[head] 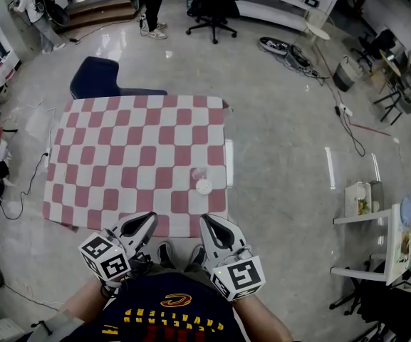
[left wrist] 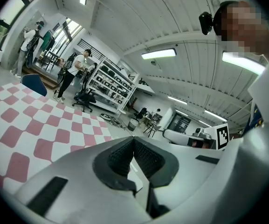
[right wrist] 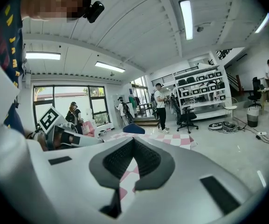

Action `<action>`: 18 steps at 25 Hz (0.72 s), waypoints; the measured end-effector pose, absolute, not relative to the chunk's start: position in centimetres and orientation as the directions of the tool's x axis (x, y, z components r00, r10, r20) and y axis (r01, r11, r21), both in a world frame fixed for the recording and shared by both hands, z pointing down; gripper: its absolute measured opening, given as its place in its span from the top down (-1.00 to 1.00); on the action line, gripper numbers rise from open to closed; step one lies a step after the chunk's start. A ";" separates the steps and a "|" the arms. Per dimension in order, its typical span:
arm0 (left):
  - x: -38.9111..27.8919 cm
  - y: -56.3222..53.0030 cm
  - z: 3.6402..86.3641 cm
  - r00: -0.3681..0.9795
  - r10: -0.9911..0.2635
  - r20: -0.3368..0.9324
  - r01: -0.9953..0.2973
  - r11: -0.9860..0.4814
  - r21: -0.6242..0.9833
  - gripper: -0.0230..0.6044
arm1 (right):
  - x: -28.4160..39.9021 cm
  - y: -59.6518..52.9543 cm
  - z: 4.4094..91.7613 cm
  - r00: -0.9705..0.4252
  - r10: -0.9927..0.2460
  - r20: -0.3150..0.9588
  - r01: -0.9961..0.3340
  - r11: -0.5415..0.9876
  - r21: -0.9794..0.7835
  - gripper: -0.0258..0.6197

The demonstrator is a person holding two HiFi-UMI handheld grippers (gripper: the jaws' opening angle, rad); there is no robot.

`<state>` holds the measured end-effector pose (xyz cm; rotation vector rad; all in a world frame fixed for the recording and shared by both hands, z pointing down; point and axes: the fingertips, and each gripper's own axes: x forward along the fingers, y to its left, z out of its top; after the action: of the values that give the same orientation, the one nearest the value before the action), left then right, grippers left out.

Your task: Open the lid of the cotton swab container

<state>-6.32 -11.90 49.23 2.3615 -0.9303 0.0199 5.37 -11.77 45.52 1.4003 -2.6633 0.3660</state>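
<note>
Two grippers are in view, one in each of the person's hands. The left gripper and the right gripper are both clenched, their dark ribbed pads pressed together with nothing between them. They hang side by side at 6 o'clock of the tabletop, just off its near edge and above the person's dark shirt.

One cotton swab container stands on the tabletop, a small round white thing at about 5 o'clock from the cloth's centre, near the right edge. It lies at 12 o'clock from the right gripper and clear of both grippers. One smaller clear piece sits just beside it at 11 o'clock. Whether the two touch is too small to tell, and the container's contents cannot be made out.

The tabletop carries one cloth of red and white checks. At its far left corner, about 11 o'clock, stands one dark blue chair.

The floor is glossy grey stone. One black office chair stands at 12 o'clock, cables coil at 1 o'clock, and a white rack stands at 3 o'clock. Two people stand at the far end of the room, one at 12 o'clock and one at 10 o'clock.
</note>
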 end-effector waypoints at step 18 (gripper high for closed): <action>-6.1 -11.6 49.2 0.754 -0.614 0.233 -0.634 -0.587 0.503 0.92 | 5.6 -11.5 45.3 -0.572 -0.794 0.206 -0.820 0.552 -0.152 0.89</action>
<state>-6.05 -11.60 49.23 2.3769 -0.9344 0.0460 5.63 -11.51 45.28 1.3925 -2.6665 0.3516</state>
